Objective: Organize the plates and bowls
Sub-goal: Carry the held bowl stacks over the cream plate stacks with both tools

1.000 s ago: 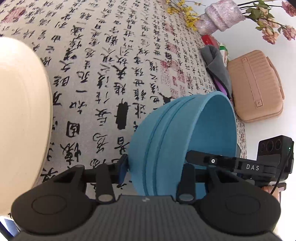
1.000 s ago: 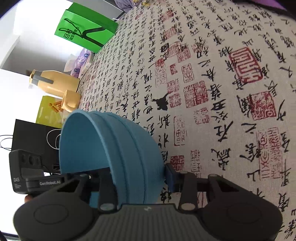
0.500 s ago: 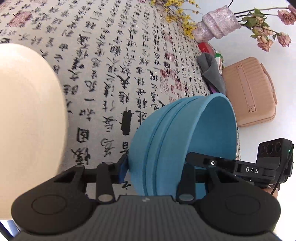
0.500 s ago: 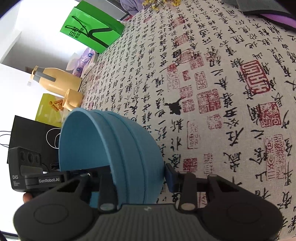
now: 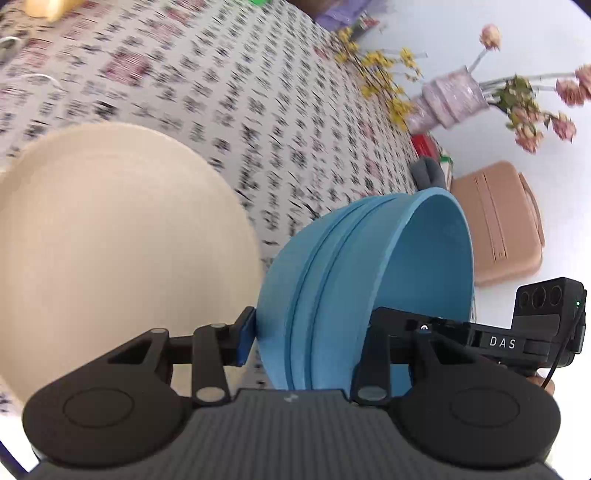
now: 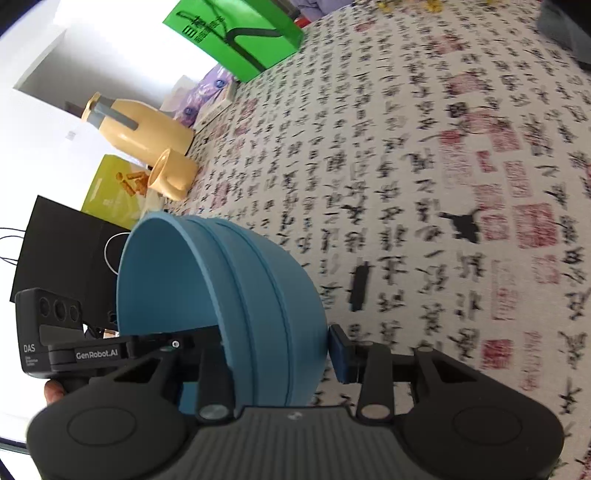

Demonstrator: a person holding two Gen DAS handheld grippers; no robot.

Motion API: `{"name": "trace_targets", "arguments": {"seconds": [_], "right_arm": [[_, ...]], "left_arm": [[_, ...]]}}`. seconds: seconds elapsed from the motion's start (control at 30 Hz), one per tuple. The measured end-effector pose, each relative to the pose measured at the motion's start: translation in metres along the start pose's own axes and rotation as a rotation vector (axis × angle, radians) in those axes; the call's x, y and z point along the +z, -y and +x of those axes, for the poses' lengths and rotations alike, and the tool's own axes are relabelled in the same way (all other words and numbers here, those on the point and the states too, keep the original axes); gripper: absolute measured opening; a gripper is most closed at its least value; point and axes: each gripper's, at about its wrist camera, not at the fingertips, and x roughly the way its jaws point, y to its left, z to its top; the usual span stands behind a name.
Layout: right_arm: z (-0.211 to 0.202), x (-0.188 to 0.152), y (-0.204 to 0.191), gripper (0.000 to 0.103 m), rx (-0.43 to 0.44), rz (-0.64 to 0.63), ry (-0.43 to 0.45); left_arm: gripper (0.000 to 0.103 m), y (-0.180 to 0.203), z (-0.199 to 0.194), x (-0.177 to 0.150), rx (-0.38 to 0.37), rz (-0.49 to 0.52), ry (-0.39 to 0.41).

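Observation:
A blue bowl is held on edge above the calligraphy tablecloth by both grippers at once. My left gripper is shut on one side of its rim. My right gripper is shut on the opposite side of the same bowl. Each view shows the other gripper's black body reaching inside the bowl. A large cream plate lies on the cloth at the left of the left wrist view, beside the bowl.
Left wrist view: a glittery vase with dried flowers, a tan case and a grey cloth at the table's far end. Right wrist view: a green bag, yellow jug, yellow cup, black bag.
Both grippers have swung with the blue bowl; the views are motion-blurred. The cream plate now fills much more of the left wrist view and sits close beside the bowl.

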Motion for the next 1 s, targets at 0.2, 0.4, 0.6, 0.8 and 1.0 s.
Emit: {"name": "trace_targets", "arguments": {"seconds": [0.2,0.4,0.6,0.8,1.0], "right_arm": [[0.027,0.009,-0.042,0.036,0.02,-0.057,-0.022],[0.048,0.015,-0.08,0.036,0.011,-0.109,-0.051],[0.081,0.017,-0.097,0.036,0.003,-0.096,-0.117],[0.108,0.015,-0.102,0.037,-0.001,-0.057,-0.165],[0.119,0.016,-0.105,0.038,0.008,-0.045,-0.172]], "left_arm": [[0.041,-0.03,-0.035,0.008,0.003,-0.022,0.063],[0.041,-0.059,-0.058,0.015,-0.005,-0.068,0.098],[0.04,-0.091,-0.063,0.018,0.013,-0.126,0.092],[0.044,-0.116,-0.067,0.021,-0.007,-0.177,0.096],[0.054,-0.122,-0.072,0.025,-0.032,-0.179,0.104]]}}
